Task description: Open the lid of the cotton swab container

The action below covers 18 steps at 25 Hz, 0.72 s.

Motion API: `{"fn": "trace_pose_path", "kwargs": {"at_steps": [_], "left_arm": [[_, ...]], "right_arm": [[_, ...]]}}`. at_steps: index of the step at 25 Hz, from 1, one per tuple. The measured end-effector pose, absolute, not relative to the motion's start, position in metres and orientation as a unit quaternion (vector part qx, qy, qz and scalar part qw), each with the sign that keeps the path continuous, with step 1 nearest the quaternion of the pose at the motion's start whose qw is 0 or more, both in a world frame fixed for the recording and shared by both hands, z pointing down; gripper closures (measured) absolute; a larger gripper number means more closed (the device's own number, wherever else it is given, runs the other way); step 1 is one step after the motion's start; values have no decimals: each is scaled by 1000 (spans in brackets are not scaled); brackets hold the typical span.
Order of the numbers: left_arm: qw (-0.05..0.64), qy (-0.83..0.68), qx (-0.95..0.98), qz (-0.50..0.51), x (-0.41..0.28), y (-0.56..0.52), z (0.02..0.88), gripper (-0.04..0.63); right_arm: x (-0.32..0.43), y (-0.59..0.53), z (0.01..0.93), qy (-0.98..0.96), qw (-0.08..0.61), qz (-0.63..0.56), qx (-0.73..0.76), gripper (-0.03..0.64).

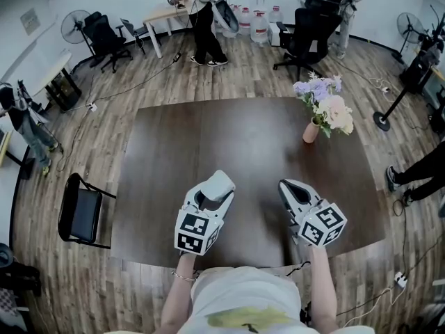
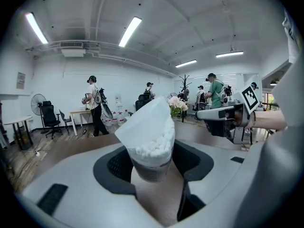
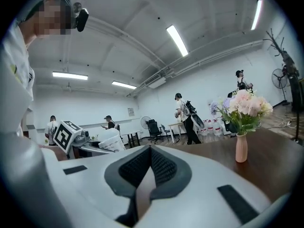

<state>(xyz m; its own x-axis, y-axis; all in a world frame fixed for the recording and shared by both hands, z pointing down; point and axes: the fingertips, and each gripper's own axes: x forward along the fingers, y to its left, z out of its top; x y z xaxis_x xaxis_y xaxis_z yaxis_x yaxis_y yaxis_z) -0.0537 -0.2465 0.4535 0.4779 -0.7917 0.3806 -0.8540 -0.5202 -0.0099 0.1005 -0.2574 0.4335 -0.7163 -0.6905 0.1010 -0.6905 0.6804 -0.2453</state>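
Observation:
The cotton swab container (image 2: 151,148) is a clear tub packed with white swab tips, under a white lid (image 2: 142,120) that slants up to the right. My left gripper (image 2: 152,167) is shut on the tub's lower body and holds it above the dark table (image 1: 208,131). From the head view, the lid (image 1: 219,182) shows at the tip of the left gripper (image 1: 212,195). My right gripper (image 1: 286,186) hovers to its right, a short gap away, shut with nothing between the jaws (image 3: 150,161). The right gripper view shows the container (image 3: 111,141) off to the left.
A pink vase of flowers (image 1: 311,132) stands on the table's far right part. A black chair (image 1: 82,211) sits beside the table's left edge. People, office chairs and a desk occupy the far end of the room.

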Motion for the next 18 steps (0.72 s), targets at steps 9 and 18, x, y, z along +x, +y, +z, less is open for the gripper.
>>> {"fn": "trace_pose_path", "kwargs": {"at_steps": [9, 18], "left_arm": [[90, -498, 846, 169, -66, -248, 450, 337], [96, -511, 838, 167, -79, -246, 452, 337]], "right_arm": [[113, -262, 434, -903, -9, 133, 409, 595], [116, -259, 434, -898, -19, 128, 420, 595]]}}
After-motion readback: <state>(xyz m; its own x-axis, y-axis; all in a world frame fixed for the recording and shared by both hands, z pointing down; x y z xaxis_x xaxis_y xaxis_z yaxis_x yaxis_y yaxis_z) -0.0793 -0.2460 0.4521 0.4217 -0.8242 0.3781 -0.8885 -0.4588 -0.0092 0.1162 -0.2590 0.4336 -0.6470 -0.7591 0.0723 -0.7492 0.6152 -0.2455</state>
